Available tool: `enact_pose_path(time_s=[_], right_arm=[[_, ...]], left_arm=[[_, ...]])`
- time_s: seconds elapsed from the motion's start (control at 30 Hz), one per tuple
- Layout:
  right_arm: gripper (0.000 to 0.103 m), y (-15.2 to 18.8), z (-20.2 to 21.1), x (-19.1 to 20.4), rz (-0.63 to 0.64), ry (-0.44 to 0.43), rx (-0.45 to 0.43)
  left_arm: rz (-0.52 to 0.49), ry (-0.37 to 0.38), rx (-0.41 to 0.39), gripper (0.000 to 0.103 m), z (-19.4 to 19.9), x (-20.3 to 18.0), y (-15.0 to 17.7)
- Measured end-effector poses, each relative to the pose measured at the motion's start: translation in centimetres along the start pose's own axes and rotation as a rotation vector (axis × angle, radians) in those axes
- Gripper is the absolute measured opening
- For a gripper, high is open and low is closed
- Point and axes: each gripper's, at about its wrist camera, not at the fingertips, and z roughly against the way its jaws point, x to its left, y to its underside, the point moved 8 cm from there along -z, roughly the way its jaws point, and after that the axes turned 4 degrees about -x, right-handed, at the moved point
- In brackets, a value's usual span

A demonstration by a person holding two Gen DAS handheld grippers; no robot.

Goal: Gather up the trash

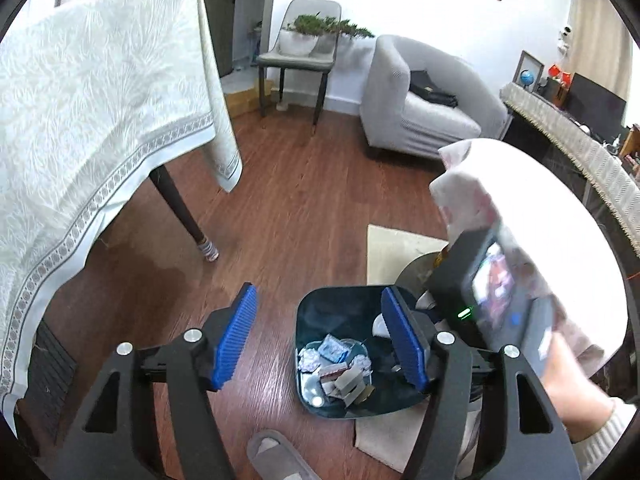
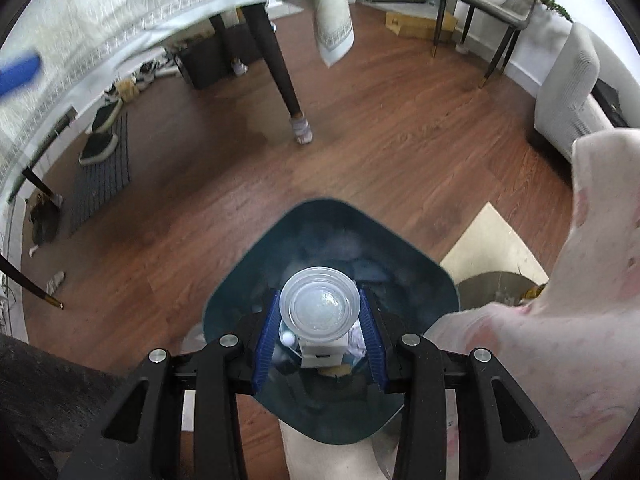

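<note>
Right gripper clamped on clear plastic cup, poised directly over dark bin. Left gripper spread wide, empty. Wrappers already binned; just the drop left, seemingly.

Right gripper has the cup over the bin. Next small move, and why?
Probably open the right gripper and let go. Its blue pads clamp a clear plastic cup directly above the open mouth of the dark teal trash bin, which already holds wrappers. The left gripper is open and empty, so nothing else seems to need doing first.
</note>
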Motion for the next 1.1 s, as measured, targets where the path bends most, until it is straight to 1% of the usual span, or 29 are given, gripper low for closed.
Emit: enact_pose_path(time_s=[0.23,0.27,0.3,0.37,0.5,0.6,0.67,0.83,0.97,1.1], right_arm=[[0.04,1.7,-1.6,-0.5,0.016,0.029,0.057],[0.041,2.1,-1.8,-0.6,0.016,0.032,0.07],[0.053,2.3,-1.9,-0.7,0.015,0.036,0.08],[0.062,2.6,-1.6,-0.7,0.02,0.05,0.082],[0.063,2.6,-0.6,-0.7,0.027,0.054,0.065],[0.063,2.1,0.9,-0.5,0.02,0.031,0.017],[0.063,1.7,2.1,-0.4,0.022,0.023,-0.015],[0.063,0.2,6.4,-0.6,0.019,0.002,-0.121],[0.063,-0.8,9.9,-1.3,0.004,-0.011,-0.208],[0.063,-1.3,13.7,-2.9,-0.023,0.004,-0.295]], left_arm=[[-0.023,-0.003,-0.031,0.065,1.0,-0.6,-1.1],[-0.026,-0.003,-0.033,0.065,1.0,-0.5,-1.1],[-0.028,-0.005,-0.035,0.065,1.1,-0.5,-1.2],[-0.028,-0.01,-0.042,0.065,1.2,-0.6,-1.5],[-0.022,0.0,-0.064,0.066,1.9,-1.1,-2.5],[-0.022,0.0,-0.083,0.067,2.3,-1.7,-3.2],[-0.007,0.015,-0.089,0.067,2.4,-2.0,-3.6],[0.004,0.017,-0.106,0.068,2.5,-2.8,-4.6],[0.02,0.06,-0.115,0.072,2.6,-4.1,-5.3],[-0.035,0.04,-0.147,0.077,2.9,-5.7,-6.3]])
